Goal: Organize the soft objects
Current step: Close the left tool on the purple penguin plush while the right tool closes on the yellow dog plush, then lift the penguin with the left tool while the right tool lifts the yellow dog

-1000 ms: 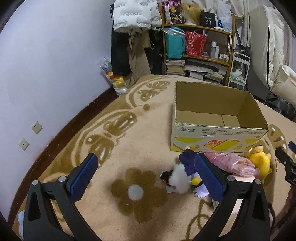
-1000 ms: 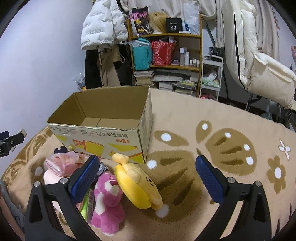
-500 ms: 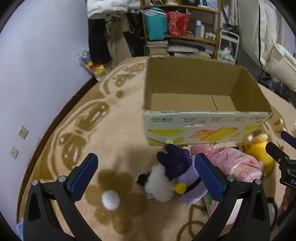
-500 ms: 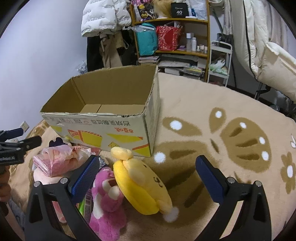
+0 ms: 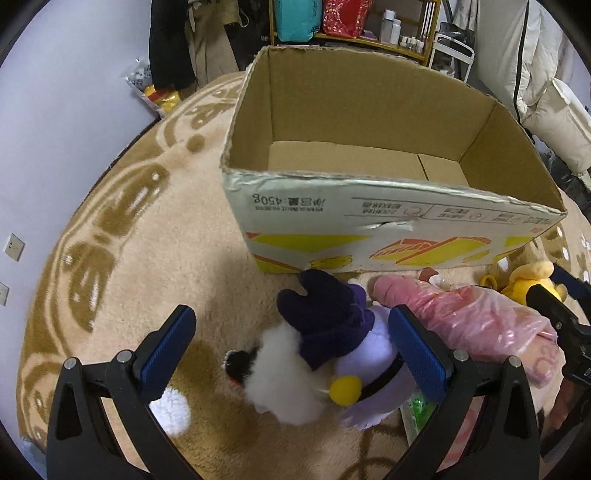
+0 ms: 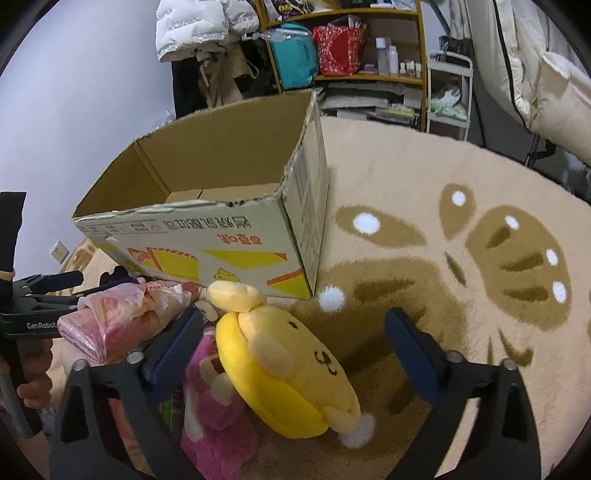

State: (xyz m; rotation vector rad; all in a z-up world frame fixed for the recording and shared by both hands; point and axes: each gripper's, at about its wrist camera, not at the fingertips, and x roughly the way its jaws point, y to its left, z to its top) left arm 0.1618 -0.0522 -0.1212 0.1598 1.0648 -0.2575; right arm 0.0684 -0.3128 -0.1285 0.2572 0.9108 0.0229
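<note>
An open, empty cardboard box (image 5: 369, 221) stands on the carpet; it also shows in the right wrist view (image 6: 207, 236). In front of it lie soft toys. My left gripper (image 5: 295, 347) is open, its fingers on either side of a purple-hatted white plush (image 5: 325, 354). A pink plastic-wrapped bundle (image 5: 465, 317) lies to its right, also seen from the right (image 6: 122, 317). My right gripper (image 6: 291, 347) is open around a yellow dog plush (image 6: 291, 376), which lies beside a pink bear plush (image 6: 210, 406).
A beige patterned carpet (image 6: 480, 258) covers the floor. A wooden shelf (image 6: 351, 55) with bags and bottles stands behind the box, with hanging coats (image 6: 207, 33) to its left. The wall (image 5: 55, 110) is at the left. A white bedding pile (image 6: 546, 74) is at the right.
Both grippers have moved forward and down toward the toys in front of the box. The left now straddles the purple-hatted plush, the right straddles the yellow plush. Both stay open.
</note>
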